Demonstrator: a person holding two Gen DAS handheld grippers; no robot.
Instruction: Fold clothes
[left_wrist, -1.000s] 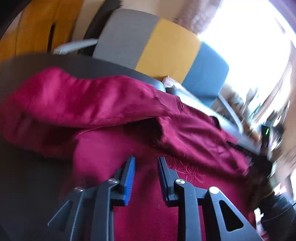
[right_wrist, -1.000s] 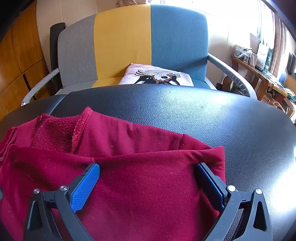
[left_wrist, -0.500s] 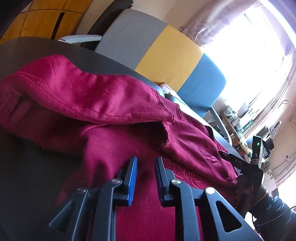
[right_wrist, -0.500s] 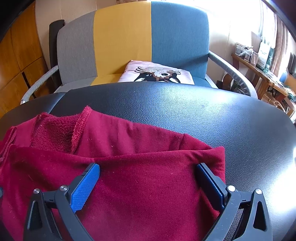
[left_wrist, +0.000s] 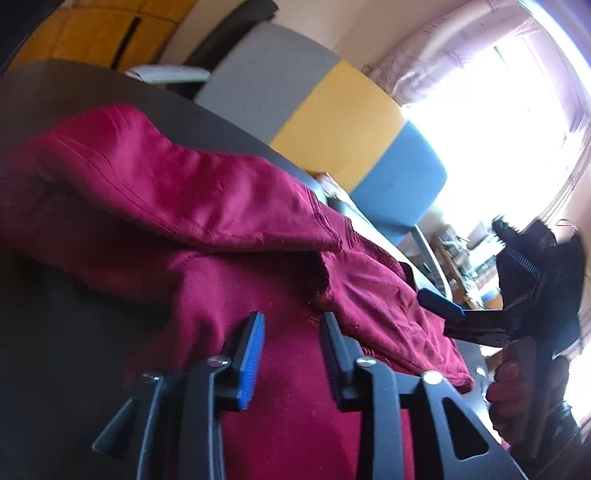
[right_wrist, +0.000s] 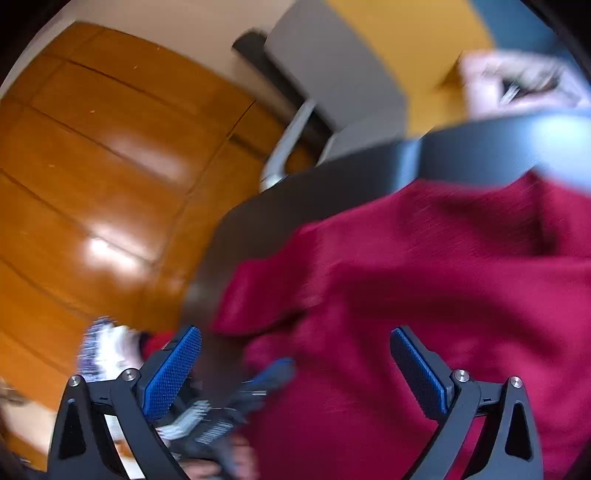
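Table (left_wrist: 92, 369): dark, smooth top with a leather-like sheen; carries the garment.

Armchair (left_wrist: 332, 110): grey, yellow and blue panels, standing behind the table; a pale printed cushion (right_wrist: 517, 85) lies on its seat.

Red sweatshirt (left_wrist: 221, 206): the task's thing. Lies heaped across the table, partly doubled, one stitched hem flap lapped over the body. Judged soft, limp and light, with a fleecy knit that should not slip between pads; it will sag and drag wherever it is unsupported. Best taken at a hem or corner, both layers pinched together, one grip at each end of the edge to be folded.

Right gripper (right_wrist: 295, 365): jaws spread wide with nothing between them, hanging over the near part of the cloth; the view is blurred. Also seen from the left wrist camera, lifted off the garment's far corner.

Left gripper (left_wrist: 291, 332): low over the sweatshirt's middle, jaws opening; red cloth lies beneath the gap, pads not pressing on it.
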